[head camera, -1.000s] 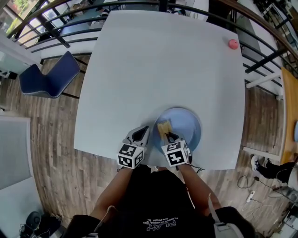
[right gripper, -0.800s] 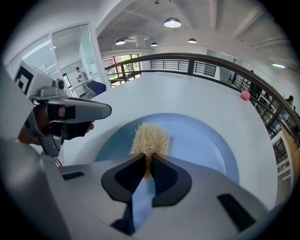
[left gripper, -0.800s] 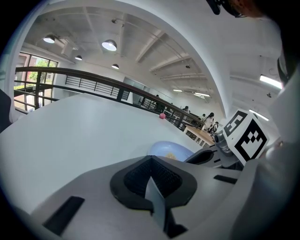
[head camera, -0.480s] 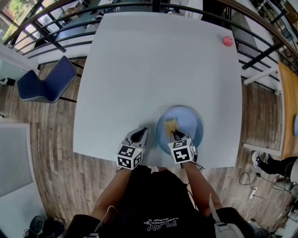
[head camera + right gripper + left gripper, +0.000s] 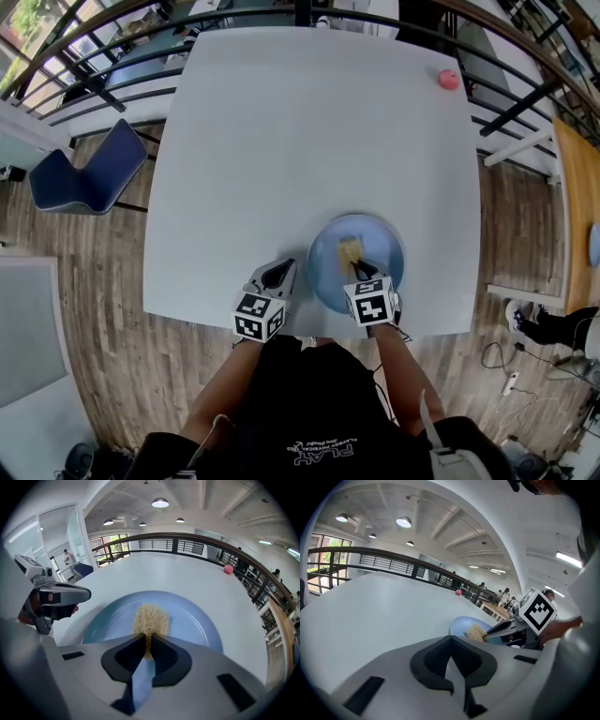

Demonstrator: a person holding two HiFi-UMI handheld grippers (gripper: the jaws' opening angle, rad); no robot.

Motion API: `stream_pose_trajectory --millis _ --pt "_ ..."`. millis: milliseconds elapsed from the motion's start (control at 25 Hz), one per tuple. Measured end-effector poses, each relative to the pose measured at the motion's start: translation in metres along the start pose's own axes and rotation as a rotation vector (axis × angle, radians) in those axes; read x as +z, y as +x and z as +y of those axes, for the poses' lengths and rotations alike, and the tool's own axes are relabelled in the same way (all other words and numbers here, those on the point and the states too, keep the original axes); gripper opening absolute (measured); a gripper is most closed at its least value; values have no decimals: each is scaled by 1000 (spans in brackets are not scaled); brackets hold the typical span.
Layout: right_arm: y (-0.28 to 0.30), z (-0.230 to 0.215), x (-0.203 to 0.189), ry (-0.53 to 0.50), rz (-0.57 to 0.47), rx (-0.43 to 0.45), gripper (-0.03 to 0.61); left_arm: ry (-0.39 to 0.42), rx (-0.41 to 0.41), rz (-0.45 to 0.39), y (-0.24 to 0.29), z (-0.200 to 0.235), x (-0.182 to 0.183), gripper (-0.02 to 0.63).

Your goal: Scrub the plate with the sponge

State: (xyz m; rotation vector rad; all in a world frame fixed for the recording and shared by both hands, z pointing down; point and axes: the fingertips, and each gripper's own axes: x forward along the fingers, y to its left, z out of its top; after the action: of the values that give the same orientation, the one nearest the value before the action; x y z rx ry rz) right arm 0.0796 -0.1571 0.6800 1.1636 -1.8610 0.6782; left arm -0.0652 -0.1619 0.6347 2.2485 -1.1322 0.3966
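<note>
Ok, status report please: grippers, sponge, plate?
Right gripper shut on sponge. Sponge on blue plate, near centre. Left gripper shut, empty, beside plate. Pink ball far off, not in the way.

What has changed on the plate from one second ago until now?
The right gripper, shut on the sponge, slid it rightward from the left part of the plate toward its middle. The left gripper stayed shut and empty, left of the plate; the plate kept its place.

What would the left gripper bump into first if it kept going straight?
Likely the left rim of the plate, just right of where the left gripper points. If it slips past, only table lies ahead, then the ball.
</note>
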Motion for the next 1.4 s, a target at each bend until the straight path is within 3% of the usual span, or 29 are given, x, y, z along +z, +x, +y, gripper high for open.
stream_pose_trajectory --millis 800,1000,1400 --pt "-20 -76 -29 75 15 -117 45 40 -36 36 17 -26 1 11" --pt "-29 -59 -17 66 -21 -92 45 44 -30 37 15 -23 -1 11" --pt "-24 17 -16 17 -28 87 44 42 -17 42 2 -21 -9 11"
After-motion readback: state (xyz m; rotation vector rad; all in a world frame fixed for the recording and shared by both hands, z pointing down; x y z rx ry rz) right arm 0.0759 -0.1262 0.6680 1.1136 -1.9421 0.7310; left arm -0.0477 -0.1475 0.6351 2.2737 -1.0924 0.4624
